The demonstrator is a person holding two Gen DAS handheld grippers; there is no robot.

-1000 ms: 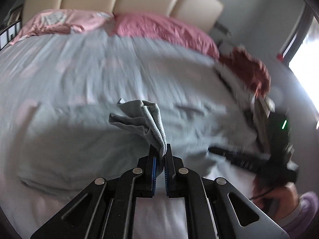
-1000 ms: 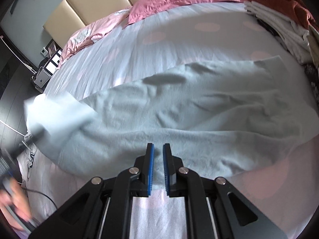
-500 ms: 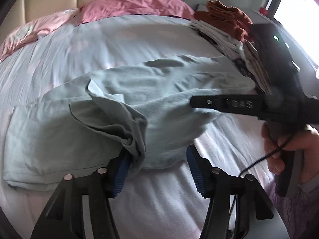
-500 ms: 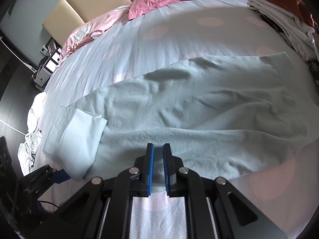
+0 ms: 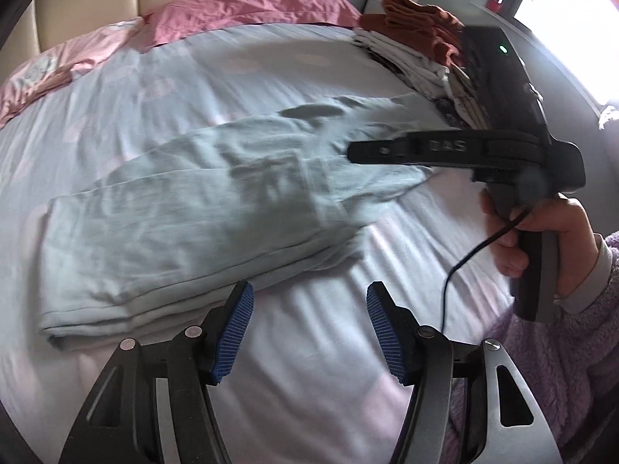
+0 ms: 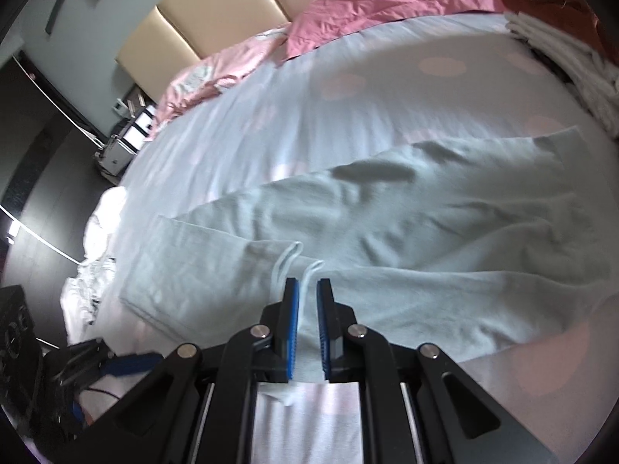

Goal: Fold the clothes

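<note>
Left gripper (image 5: 309, 328): nearest in its own view, jaws spreading apart with nothing between them; the pads hang over bare sheet just in front of the garment's near edge.
Right gripper (image 6: 307, 321): blue pads almost together, and pale cloth with two white loops of cord runs up between them. It looks pinched, though motion blur hides how firm the hold is.
Right hand (image 5: 541, 239): wrapped round the handle of that tool, purple fleecy sleeve behind it, a black cable trailing down.
Garment (image 5: 185, 208): a pale green piece of clothing, lying lengthwise across the bed, doubled at its near left end, wrinkled in the middle.
Bed sheet (image 5: 232, 69): pale with faint pink dots, soft and already creased under the cloth.
Stack of folded clothes (image 5: 418, 54): far right, white layers with rust-coloured ones on top, close to the garment's far corner.
Pillows (image 5: 251, 7): pink, at the headboard, well clear.
Risk, near end: the freshly laid fold could spring open, since nothing pins it.
Risk, right side: a pull on the pinched edge may drag the whole piece and skew the fold, or catch only the cord.
Risk, far end: a wide sweep could knock the stack.
</note>
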